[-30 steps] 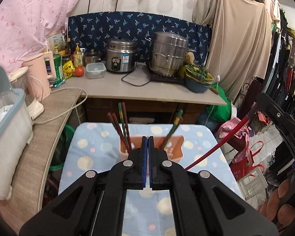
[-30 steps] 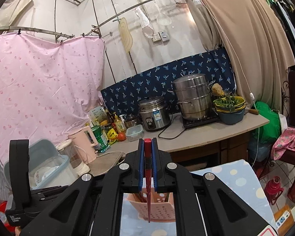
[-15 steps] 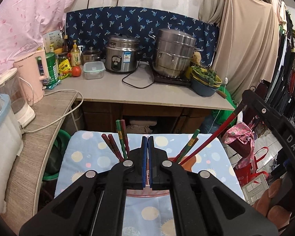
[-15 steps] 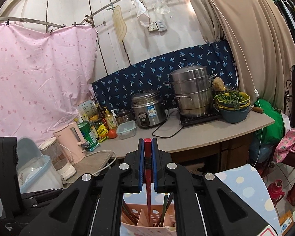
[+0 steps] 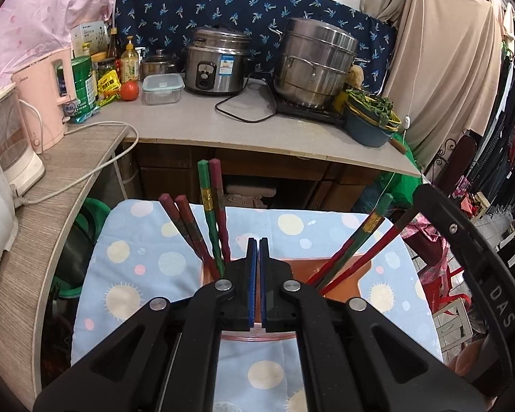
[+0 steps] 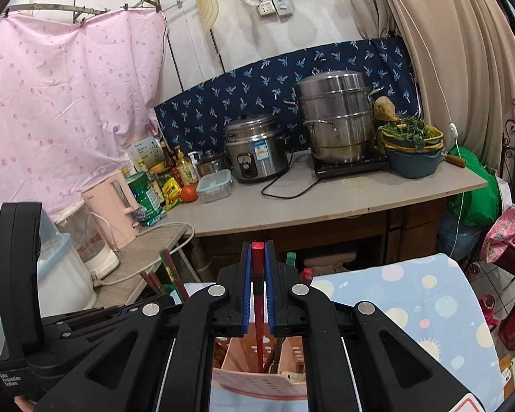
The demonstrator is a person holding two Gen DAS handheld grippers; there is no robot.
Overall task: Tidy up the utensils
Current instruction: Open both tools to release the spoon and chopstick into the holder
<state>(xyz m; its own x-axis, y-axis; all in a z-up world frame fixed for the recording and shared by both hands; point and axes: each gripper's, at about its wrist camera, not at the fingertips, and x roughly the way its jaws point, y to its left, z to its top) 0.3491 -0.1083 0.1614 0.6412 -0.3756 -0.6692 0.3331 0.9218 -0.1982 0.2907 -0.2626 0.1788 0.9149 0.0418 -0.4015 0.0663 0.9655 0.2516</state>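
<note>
A pink slotted utensil holder (image 6: 257, 374) stands on the blue dotted cloth (image 5: 134, 261); in the left wrist view its orange-pink rim (image 5: 343, 271) shows behind my fingers. Several red and green chopsticks (image 5: 211, 213) lean out of it. My right gripper (image 6: 257, 288) is shut on a red chopstick (image 6: 257, 312) whose lower end is inside the holder; that chopstick (image 5: 377, 250) slants up to the right in the left wrist view. My left gripper (image 5: 256, 281) is shut and empty, just above the holder's near side.
A counter (image 5: 257, 127) behind the table carries a rice cooker (image 5: 218, 65), a steel steamer pot (image 5: 314, 65), a bowl of greens (image 5: 370, 120) and a pink kettle (image 5: 46, 96). A side shelf (image 5: 34, 206) with a white appliance runs along the left.
Both grippers have come down toward the holder. The red chopstick in my right gripper has gone lower, its tip now inside the holder. The left gripper stays shut.
</note>
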